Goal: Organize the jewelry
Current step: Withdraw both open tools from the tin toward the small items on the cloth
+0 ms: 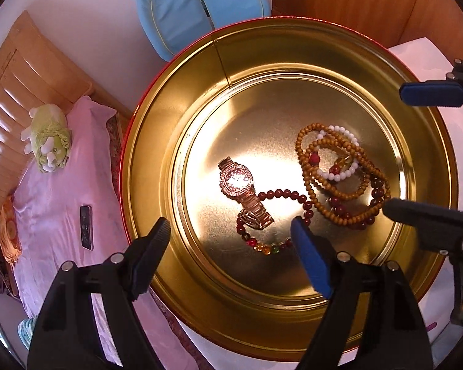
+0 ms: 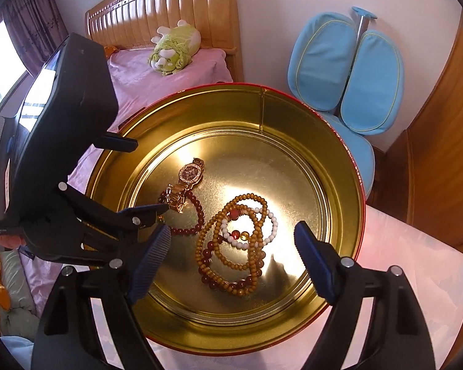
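A round gold tin (image 1: pixel 200 98) (image 2: pixel 333 160) with a red outside holds the jewelry. A gold watch (image 1: pixel 239 185) (image 2: pixel 189 174) lies near its middle. A dark red bead bracelet (image 1: pixel 281 194) (image 2: pixel 197 209) curls around the watch strap. A tan wooden bead string (image 1: pixel 333 191) (image 2: pixel 231 265) lies piled with a white bead bracelet (image 1: pixel 339 175) (image 2: pixel 271 231). My left gripper (image 1: pixel 231 237) (image 2: pixel 139 175) is open and empty above the tin's near-left side. My right gripper (image 2: pixel 233 243) (image 1: pixel 401 151) is open and empty above the bead pile.
The tin stands on a pale cloth-covered surface (image 2: pixel 416 265). A bed with pink cover (image 1: pixel 55 185) (image 2: pixel 157 83), a green plush toy (image 1: pixel 47 137) (image 2: pixel 173 47) and a remote (image 1: pixel 85 226) is beside it. A blue chair (image 1: pixel 197 3) (image 2: pixel 348 74) and a wooden door (image 2: pixel 444 160) stand behind.
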